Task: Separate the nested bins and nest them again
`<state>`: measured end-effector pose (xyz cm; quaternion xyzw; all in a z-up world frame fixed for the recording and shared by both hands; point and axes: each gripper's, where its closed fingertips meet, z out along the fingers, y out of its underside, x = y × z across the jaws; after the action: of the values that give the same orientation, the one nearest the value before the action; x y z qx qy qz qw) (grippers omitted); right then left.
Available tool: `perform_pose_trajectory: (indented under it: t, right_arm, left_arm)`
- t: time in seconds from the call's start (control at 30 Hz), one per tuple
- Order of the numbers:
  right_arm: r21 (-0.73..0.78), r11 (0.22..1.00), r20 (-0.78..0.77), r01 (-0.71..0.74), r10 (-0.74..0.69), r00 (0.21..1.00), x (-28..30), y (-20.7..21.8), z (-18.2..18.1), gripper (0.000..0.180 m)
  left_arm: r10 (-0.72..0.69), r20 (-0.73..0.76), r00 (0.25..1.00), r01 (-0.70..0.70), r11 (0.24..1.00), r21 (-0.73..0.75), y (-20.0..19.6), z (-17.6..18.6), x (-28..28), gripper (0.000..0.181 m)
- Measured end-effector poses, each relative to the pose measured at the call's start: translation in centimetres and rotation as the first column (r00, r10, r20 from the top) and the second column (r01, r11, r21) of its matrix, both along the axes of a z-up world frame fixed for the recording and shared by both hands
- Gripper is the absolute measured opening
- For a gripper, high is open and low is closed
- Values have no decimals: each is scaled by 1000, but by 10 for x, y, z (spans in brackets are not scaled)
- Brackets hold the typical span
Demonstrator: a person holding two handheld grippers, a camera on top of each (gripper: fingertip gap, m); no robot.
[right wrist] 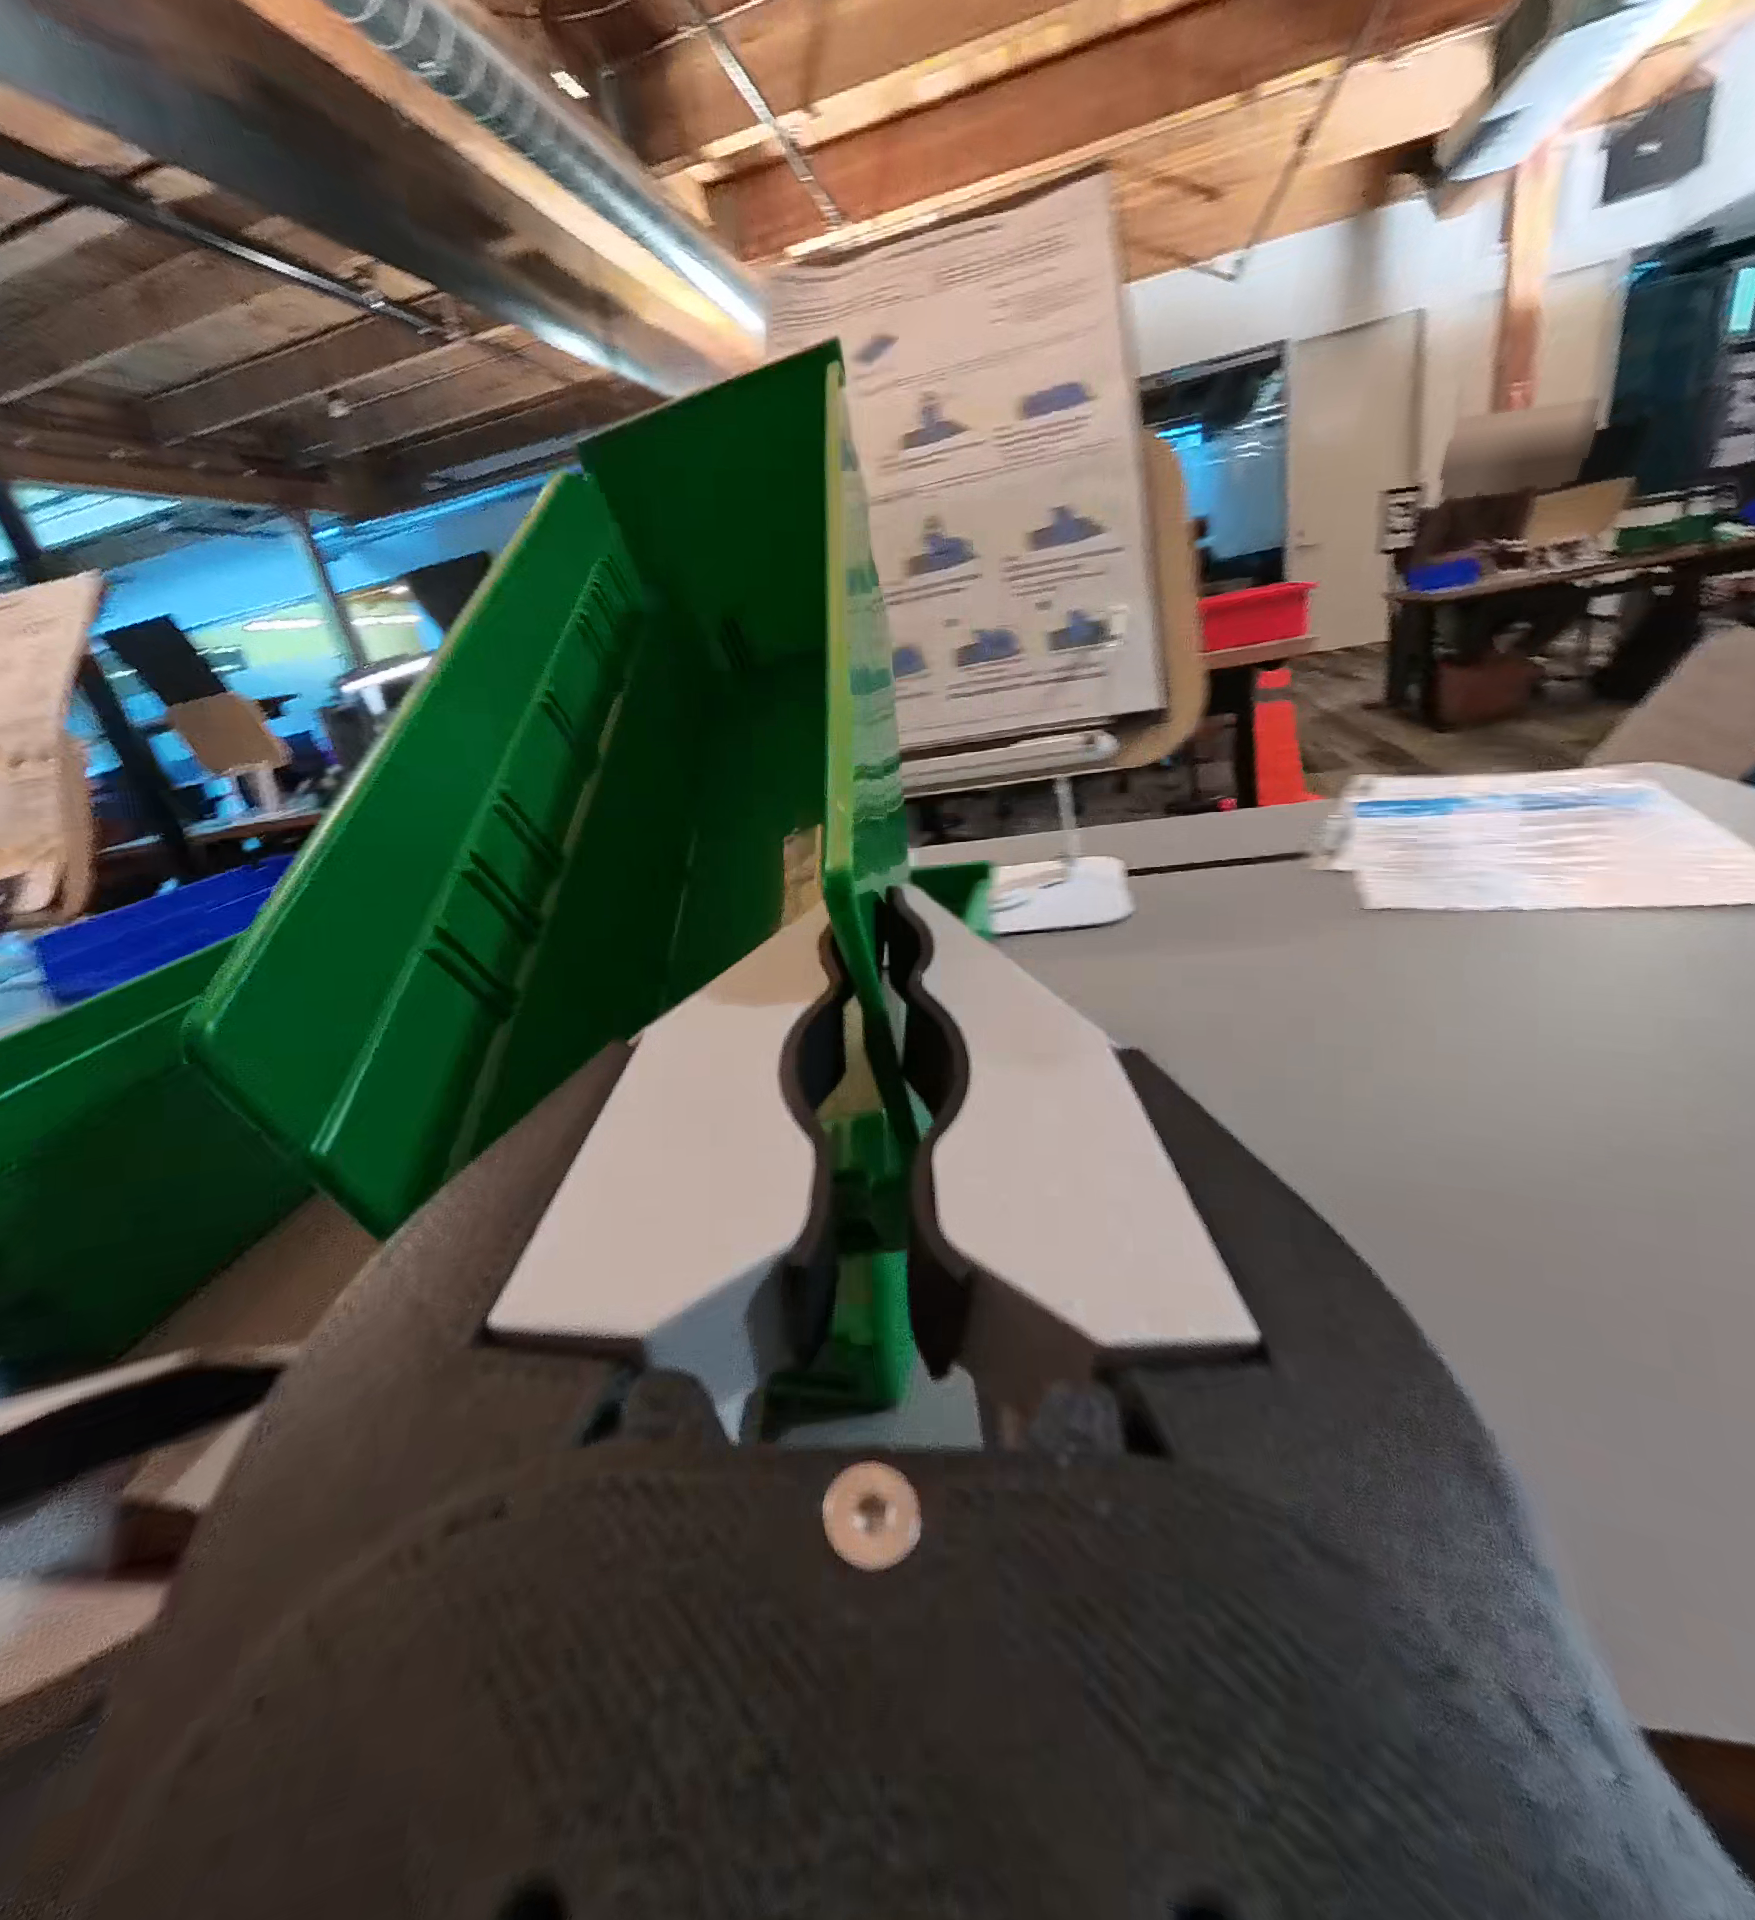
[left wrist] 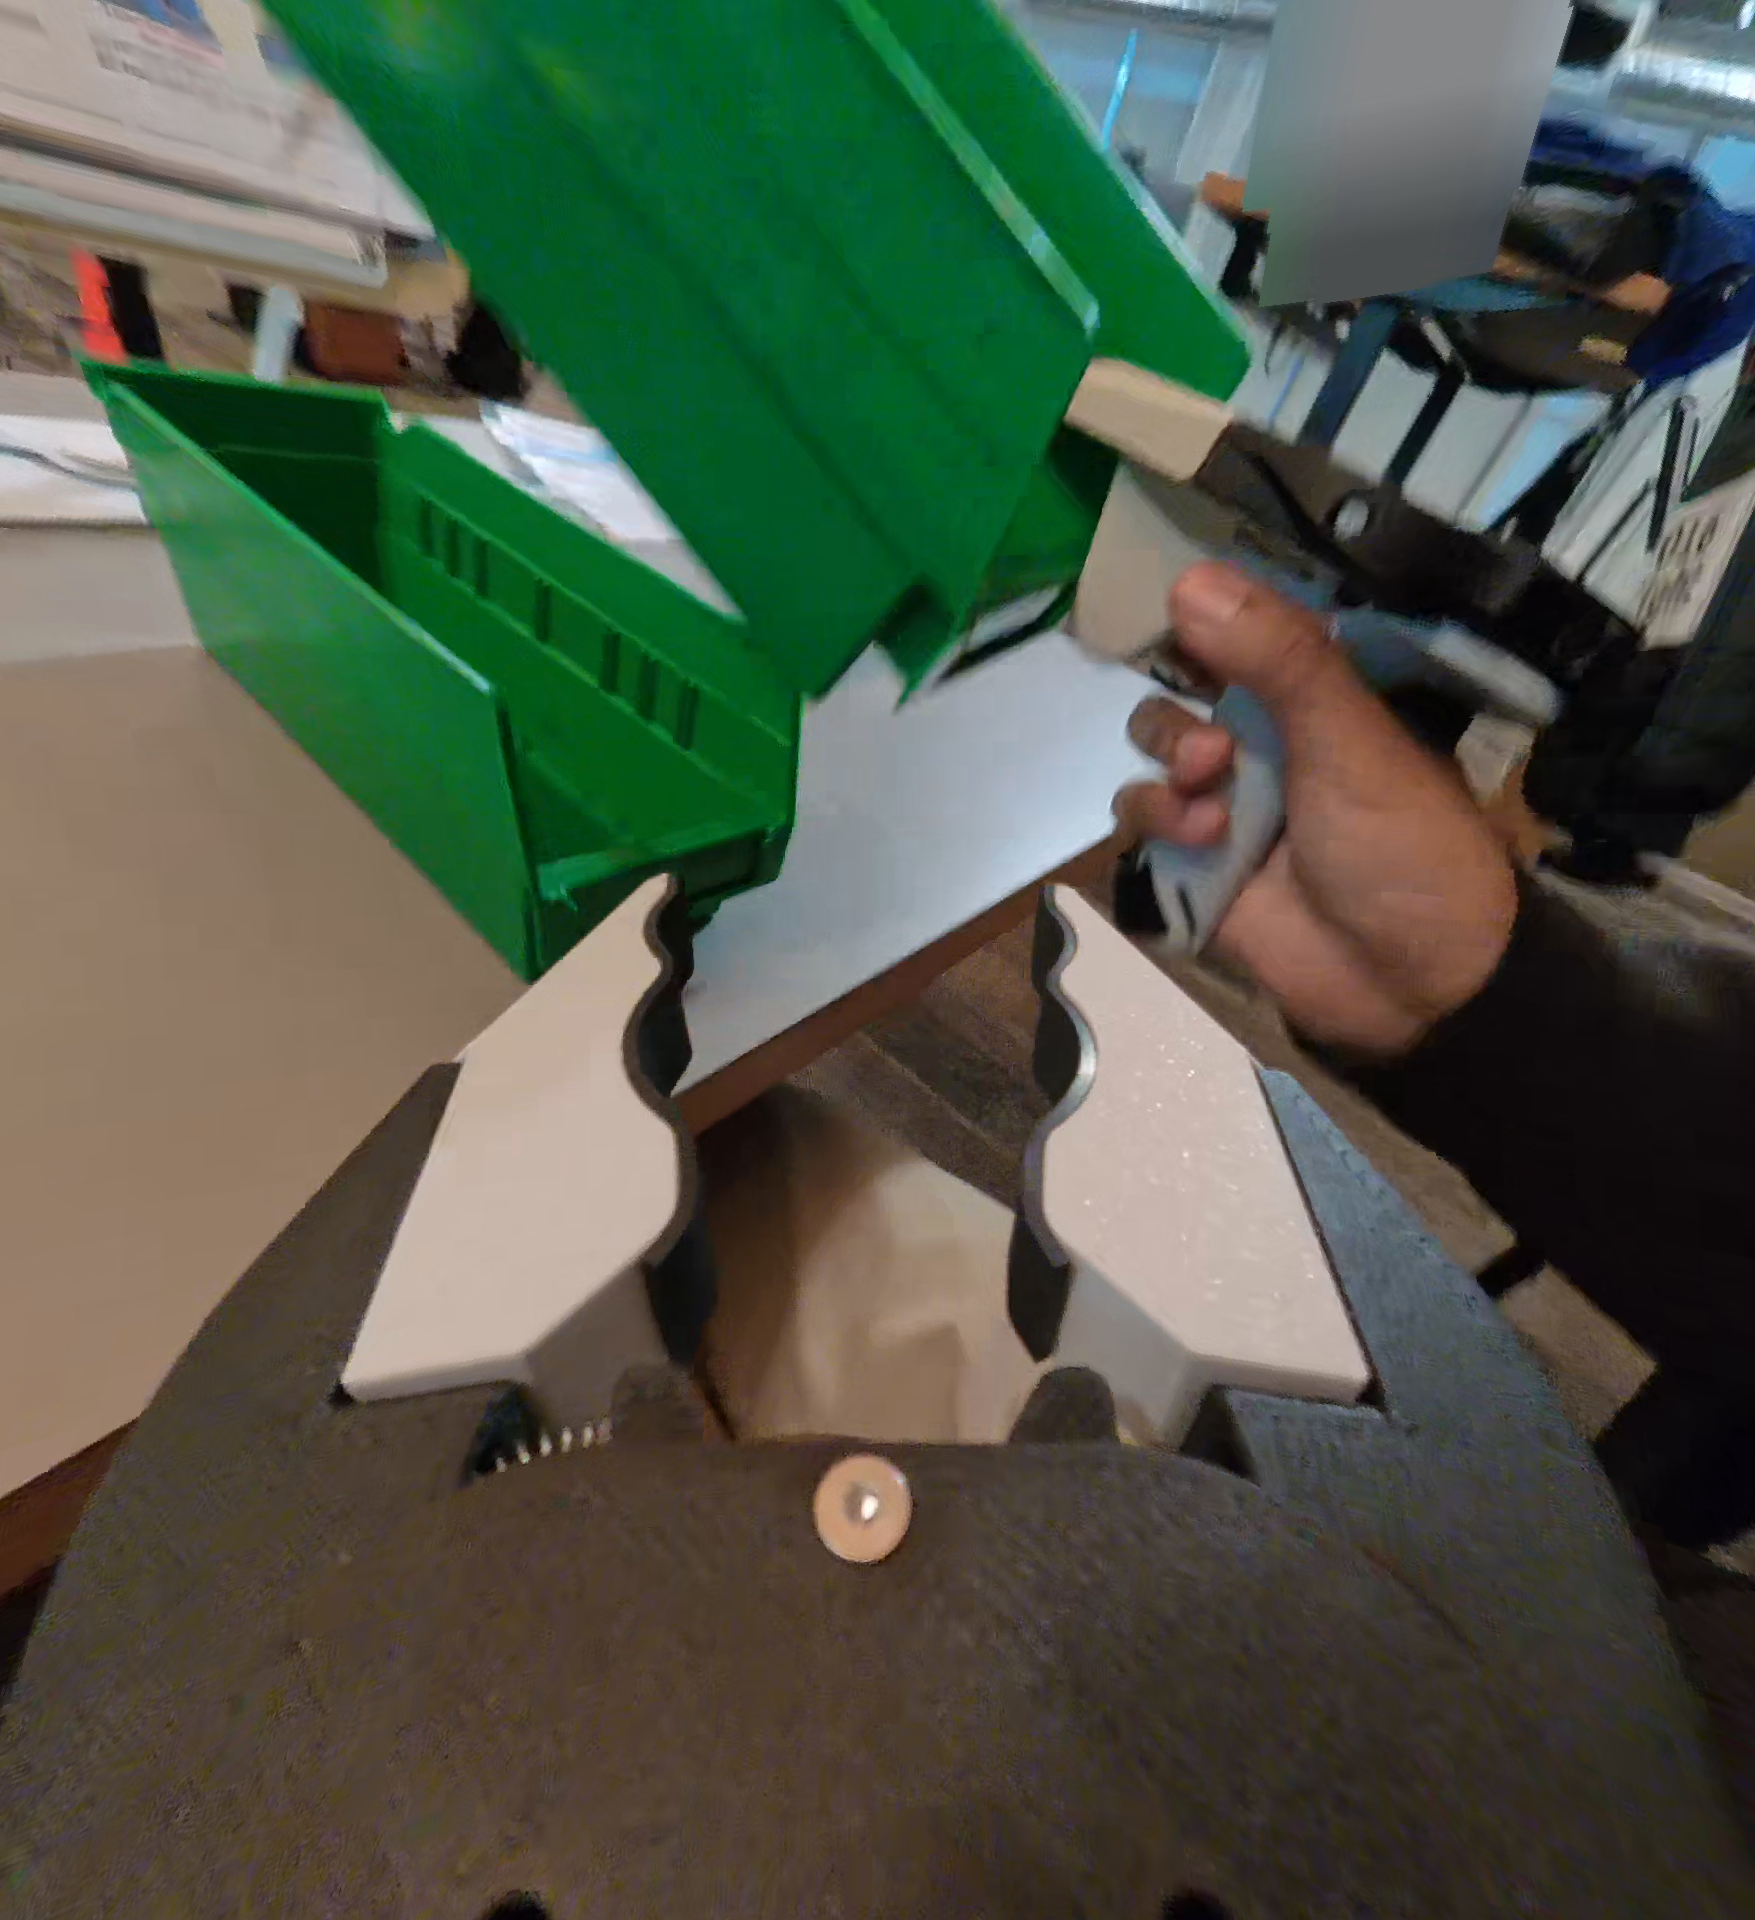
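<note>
Two green plastic bins are apart. One bin [left wrist: 416, 665] rests on the grey table [left wrist: 914, 831], its near end beside my left gripper [left wrist: 857, 920], which is open and empty at the table's edge. The other bin [left wrist: 748, 312] hangs tilted in the air above it, held at its lower right end by the right gripper, whose handle a hand [left wrist: 1351, 821] grips. In the right wrist view my right gripper [right wrist: 878, 935] is shut on the thin wall of the lifted bin [right wrist: 582, 790]. The resting bin [right wrist: 62, 1174] lies lower left.
Papers [right wrist: 1569, 842] lie on the table [right wrist: 1372, 1143] at the right, and a white lamp base [right wrist: 1060, 894] stands behind the bins. A poster board [right wrist: 1008, 468], other tables, a red tub [right wrist: 1252, 613] and an orange cone [right wrist: 1278, 738] are in the background. A dark sleeve [left wrist: 1631, 1195] reaches in at right.
</note>
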<state>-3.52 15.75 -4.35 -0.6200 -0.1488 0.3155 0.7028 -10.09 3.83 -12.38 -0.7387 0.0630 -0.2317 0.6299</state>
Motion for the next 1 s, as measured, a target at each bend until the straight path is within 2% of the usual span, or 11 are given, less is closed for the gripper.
perform_pose_trajectory:
  t: [0.07, 0.17, 0.23, 0.37, 0.47, 0.57, 0.7, 0.8, 0.9, 1.0]
  right_arm:
    - [11, 998, 15, -66, 65, 998, -26, -26, -2, 2]
    - [48, 994, 74, -100, 96, 993, -55, -58, -7, 2]
    - [100, 991, 127, -86, 73, 989, -67, -72, -10, 3]
    - [131, 983, 162, -126, 105, 981, -86, -85, -17, 7]
    - [136, 966, 163, -221, 199, 966, -101, -95, -21, 16]
    - [146, 928, 205, -342, 310, 928, -122, -115, -29, 28]
    - [182, 882, 303, -434, 370, 878, -147, -142, -38, 38]
    - [225, 847, 315, -482, 405, 858, -157, -156, -35, 40]
    - [205, 818, 303, -538, 469, 830, -164, -165, -37, 41]
    - [170, 784, 287, -598, 541, 791, -168, -174, -43, 34]
  left_arm:
    - [68, 43, 997, -72, 993, 91, -2, 20, -6, 62]
    - [169, 59, 984, -177, 966, 188, -4, 39, -24, 41]
    - [247, 45, 968, -251, 952, 176, -3, 34, -43, 32]
    - [262, 91, 961, -272, 954, 129, -3, 22, -63, 32]
    - [277, 138, 951, -292, 950, 108, -6, 18, -80, 30]
    - [348, 217, 912, -368, 928, 55, -10, 13, -111, 18]
    - [457, 208, 865, -475, 879, 40, -21, 6, -148, 7]
    - [474, 208, 856, -498, 864, 79, -32, 15, -161, 5]
    - [506, 181, 843, -528, 843, 101, -41, 18, -171, 4]
    - [536, 190, 822, -559, 823, 98, -49, 20, -184, 4]
